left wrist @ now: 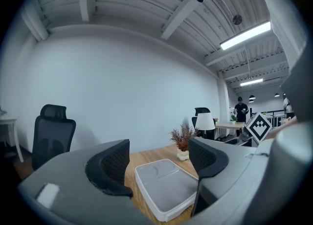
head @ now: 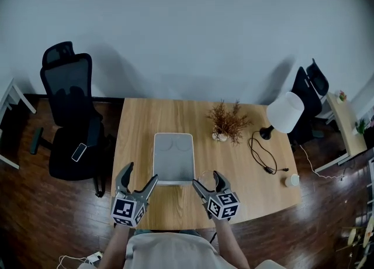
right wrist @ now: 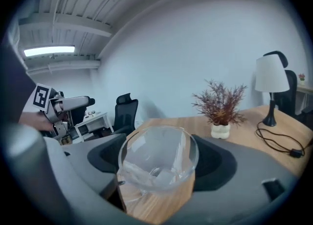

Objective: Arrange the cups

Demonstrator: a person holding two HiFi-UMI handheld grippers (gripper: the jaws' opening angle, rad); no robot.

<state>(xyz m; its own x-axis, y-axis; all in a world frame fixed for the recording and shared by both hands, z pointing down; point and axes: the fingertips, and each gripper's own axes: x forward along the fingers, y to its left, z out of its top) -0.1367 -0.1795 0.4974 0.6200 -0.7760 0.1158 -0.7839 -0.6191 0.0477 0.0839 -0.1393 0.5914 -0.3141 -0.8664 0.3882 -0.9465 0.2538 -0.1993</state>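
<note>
My right tongs (head: 206,178) clamp the glass cup (right wrist: 157,163) by its sides; it looks light, slick, breakable; my left tongs (head: 142,172) gape empty.

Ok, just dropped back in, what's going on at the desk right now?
A person at the wooden desk has a pair of tongs in each hand. The right tongs are shut on a clear glass cup, near the desk's front edge and just right of the pale tray. The left tongs are open and hold nothing, by the tray's near left corner. The tray looks empty. A potted plant and a lamp sit farther back on the right.
</note>
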